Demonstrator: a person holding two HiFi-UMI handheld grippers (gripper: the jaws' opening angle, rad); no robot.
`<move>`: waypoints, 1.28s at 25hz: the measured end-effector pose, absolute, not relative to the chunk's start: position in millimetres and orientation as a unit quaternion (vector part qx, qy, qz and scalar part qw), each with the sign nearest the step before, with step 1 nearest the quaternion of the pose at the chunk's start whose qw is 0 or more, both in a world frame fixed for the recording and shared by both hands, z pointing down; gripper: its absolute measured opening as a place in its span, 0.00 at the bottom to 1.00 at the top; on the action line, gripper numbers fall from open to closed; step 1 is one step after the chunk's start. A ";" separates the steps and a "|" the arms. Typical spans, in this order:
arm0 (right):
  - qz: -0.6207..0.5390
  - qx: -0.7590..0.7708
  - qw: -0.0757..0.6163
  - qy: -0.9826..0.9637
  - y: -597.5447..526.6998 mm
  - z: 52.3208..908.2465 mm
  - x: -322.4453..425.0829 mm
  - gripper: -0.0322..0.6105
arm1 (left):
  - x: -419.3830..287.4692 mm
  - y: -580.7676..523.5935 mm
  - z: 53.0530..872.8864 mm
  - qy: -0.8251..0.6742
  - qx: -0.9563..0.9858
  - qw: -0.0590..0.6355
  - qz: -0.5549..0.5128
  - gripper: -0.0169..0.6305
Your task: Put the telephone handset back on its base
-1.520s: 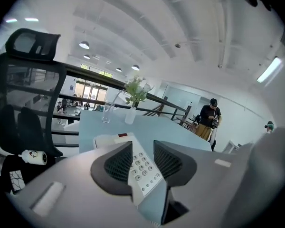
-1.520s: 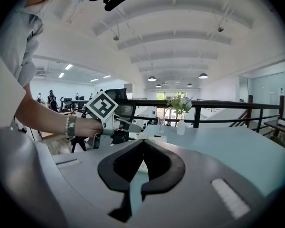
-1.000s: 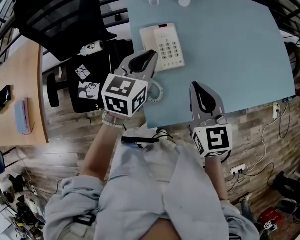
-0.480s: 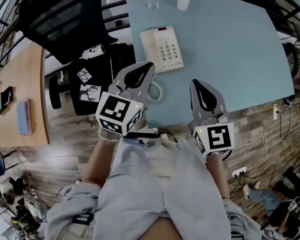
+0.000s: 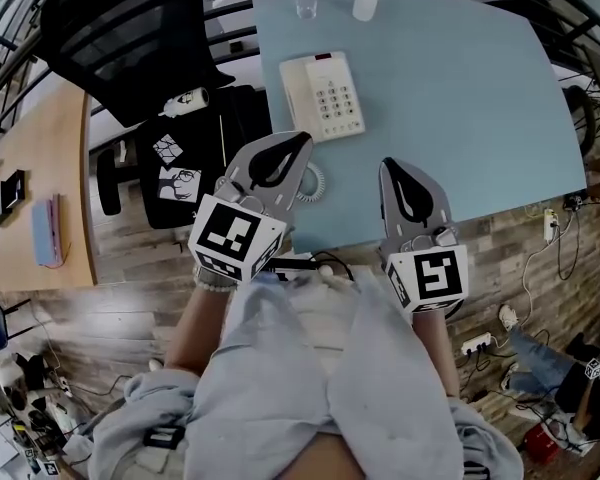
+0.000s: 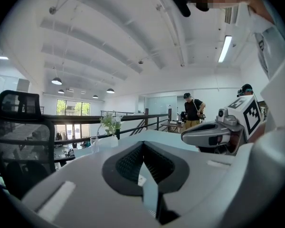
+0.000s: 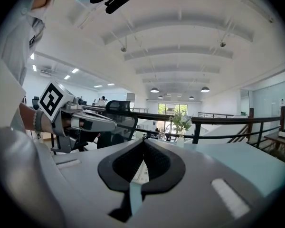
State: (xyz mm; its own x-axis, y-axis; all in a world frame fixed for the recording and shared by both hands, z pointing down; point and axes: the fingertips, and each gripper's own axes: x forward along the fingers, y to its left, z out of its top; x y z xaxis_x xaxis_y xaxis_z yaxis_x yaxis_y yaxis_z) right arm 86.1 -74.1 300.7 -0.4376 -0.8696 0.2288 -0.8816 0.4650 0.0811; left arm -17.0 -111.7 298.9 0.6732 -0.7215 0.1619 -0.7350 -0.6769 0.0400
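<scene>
Pale blue table: cream keypad telephone lies lengthwise up-frame, just above the closed, empty left gripper (right gripper likewise).

left gripper jaws pressed together, nothing in them, tilted inward. right gripper same deal, empty, held just beside it

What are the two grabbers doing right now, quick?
Left gripper: closed, holding nothing.
Right gripper: closed, holding nothing.
</scene>
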 end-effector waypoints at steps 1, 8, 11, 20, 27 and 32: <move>0.025 0.516 0.121 -0.848 -73.5 301.4 85.1 0.06 | -17.3 -111.1 299.6 -0.398 0.913 0.052 0.067 0.03; 0.022 0.510 0.124 -0.851 -70.0 303.1 80.5 0.06 | -18.7 -107.2 303.3 -0.398 0.913 0.056 0.068 0.03; 0.021 0.510 0.125 -0.851 -69.1 302.0 81.1 0.06 | -18.5 -106.7 305.1 -0.398 0.913 0.058 0.071 0.03; 0.021 0.509 0.131 -0.851 -69.1 304.2 82.6 0.06 | -15.7 -106.4 310.5 -0.394 0.914 0.063 0.076 0.03; 0.019 0.508 0.133 -0.851 -68.4 305.2 81.1 0.06 | -16.6 -105.5 312.3 -0.394 0.914 0.063 0.077 0.03; 0.019 0.507 0.136 -0.851 -68.8 307.7 79.0 0.06 | -18.5 -105.7 316.0 -0.394 0.913 0.067 0.079 0.03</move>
